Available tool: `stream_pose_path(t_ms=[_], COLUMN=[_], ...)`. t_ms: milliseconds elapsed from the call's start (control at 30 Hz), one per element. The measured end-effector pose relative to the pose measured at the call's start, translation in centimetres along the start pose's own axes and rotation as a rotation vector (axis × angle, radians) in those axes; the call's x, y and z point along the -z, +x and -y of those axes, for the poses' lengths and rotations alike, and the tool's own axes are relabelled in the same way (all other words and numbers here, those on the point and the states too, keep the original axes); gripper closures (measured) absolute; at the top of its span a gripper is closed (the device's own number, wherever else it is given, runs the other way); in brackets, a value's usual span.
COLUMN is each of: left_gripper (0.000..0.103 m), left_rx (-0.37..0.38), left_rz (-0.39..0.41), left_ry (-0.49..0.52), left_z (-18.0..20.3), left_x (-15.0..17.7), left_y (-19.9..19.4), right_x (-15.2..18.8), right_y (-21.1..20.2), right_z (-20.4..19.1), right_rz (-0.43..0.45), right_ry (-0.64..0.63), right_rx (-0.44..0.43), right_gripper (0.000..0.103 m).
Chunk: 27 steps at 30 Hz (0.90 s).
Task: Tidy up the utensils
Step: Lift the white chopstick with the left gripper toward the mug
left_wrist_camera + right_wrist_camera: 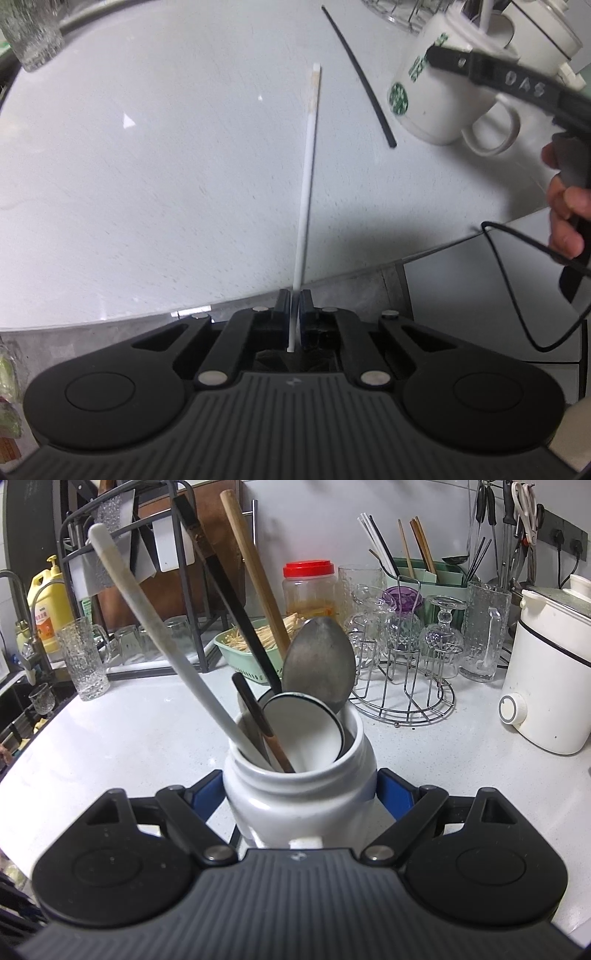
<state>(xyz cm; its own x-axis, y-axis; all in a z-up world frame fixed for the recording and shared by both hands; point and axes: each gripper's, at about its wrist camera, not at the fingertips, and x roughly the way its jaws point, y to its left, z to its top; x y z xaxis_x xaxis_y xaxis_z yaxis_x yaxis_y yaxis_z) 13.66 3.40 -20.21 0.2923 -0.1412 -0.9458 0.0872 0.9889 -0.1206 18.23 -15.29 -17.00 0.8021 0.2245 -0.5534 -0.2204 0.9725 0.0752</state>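
Observation:
A white chopstick (pixel 308 166) sticks out straight ahead over the white counter (pixel 147 184), its near end pinched in my left gripper (pixel 294 301), which is shut on it. To its right a black chopstick (pixel 358 74) lies flat on the counter. In the left wrist view the white mug (pixel 436 99) with a green logo stands at the right. My right gripper (pixel 301 794) is shut on this mug (pixel 299 812), its blue pads (pixel 395 794) against both sides. Inside the mug stand a metal spoon (pixel 319 664), a white ladle handle (pixel 147 627), a wooden handle (pixel 255 572) and a black handle (pixel 229 587).
A wire rack of glasses (pixel 402 657), a white appliance (pixel 546 672), a green basket (pixel 236 646) and a red-lidded jar (pixel 310 590) line the back. A tall glass (pixel 29 33) stands far left. The counter edge (pixel 332 280) runs just under my left gripper. A hand (pixel 565 206) holds the right gripper.

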Motion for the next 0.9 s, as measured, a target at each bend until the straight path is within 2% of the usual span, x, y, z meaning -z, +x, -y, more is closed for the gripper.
stream_pose_path(t_ms=[133, 333, 567, 700, 867, 900], left_gripper=[0.099, 0.100, 0.100, 0.100, 0.099, 0.095], left_rx=[-0.011, -0.070, -0.078, -0.048, 0.027, 0.033], left_rz=[0.041, 0.162, 0.224, 0.186, 0.061, 0.033], left_ry=[0.001, -0.028, -0.020, -0.013, -0.056, -0.056], left_z=[-0.1, -1.0, -1.7, -1.9, -1.9, -1.9], left_x=[-0.3, -1.8, -4.6, -4.3, -2.2, -1.9], left_y=[-2.0, -5.8, -9.2, -8.6, -5.3, -4.6], right_x=[0.1, 0.1, 0.1, 0.1, 0.1, 0.1], right_y=[0.1, 0.1, 0.2, 0.2, 0.3, 0.3], right_z=[-0.2, -0.2, -0.2, -0.2, -0.2, -0.1], right_rz=[0.007, 0.010, 0.010, 0.012, 0.011, 0.011], right_ry=[0.005, 0.014, 0.016, 0.022, 0.025, 0.025], right_rx=[0.011, 0.016, 0.013, 0.015, 0.014, 0.014], right_gripper=[0.013, 0.013, 0.012, 0.012, 0.012, 0.012])
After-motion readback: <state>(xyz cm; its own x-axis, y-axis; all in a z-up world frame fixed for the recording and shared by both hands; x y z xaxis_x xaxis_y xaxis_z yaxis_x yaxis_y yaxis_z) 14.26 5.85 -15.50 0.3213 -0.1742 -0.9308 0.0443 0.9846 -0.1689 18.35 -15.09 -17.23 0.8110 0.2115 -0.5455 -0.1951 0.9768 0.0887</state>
